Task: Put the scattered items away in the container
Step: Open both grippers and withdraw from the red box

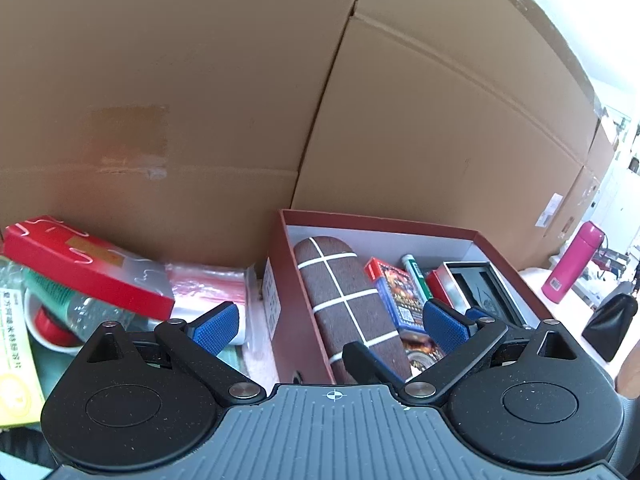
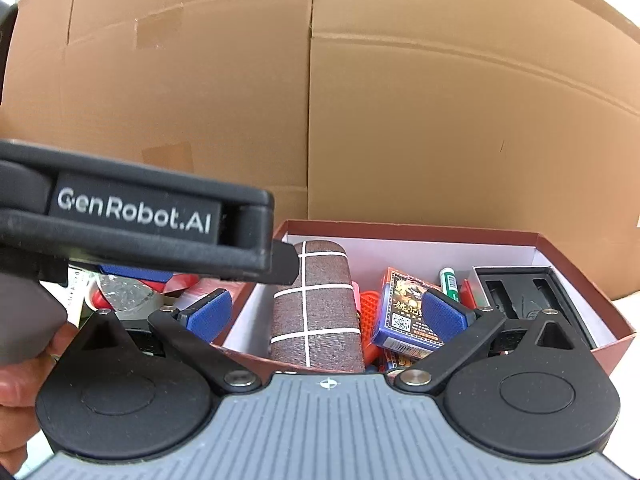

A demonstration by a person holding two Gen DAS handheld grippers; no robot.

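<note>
So far: several things already lie in the red box (image 1: 496, 240), so by my guess I am well along.
Left tool (image 1: 334, 324): spread wide and holding nothing; it hangs over the near left wall of the box.
Right tool (image 2: 326, 312): also spread and empty, poised over the near edge of the box.
Already in: straight ahead of my right tool lies the brown checked case (image 2: 316, 308), right of it the card pack (image 2: 404, 312), the green marker (image 2: 450, 282) and a black tray (image 2: 520, 292).
Still out: left of my left tool sit a red carton (image 1: 86, 266), a clear plastic bottle (image 1: 84, 310), zip bags (image 1: 210, 284) and a yellow packet (image 1: 16, 364).
Left to do: by my reckoning those go in next; the red carton looks easiest.
</note>
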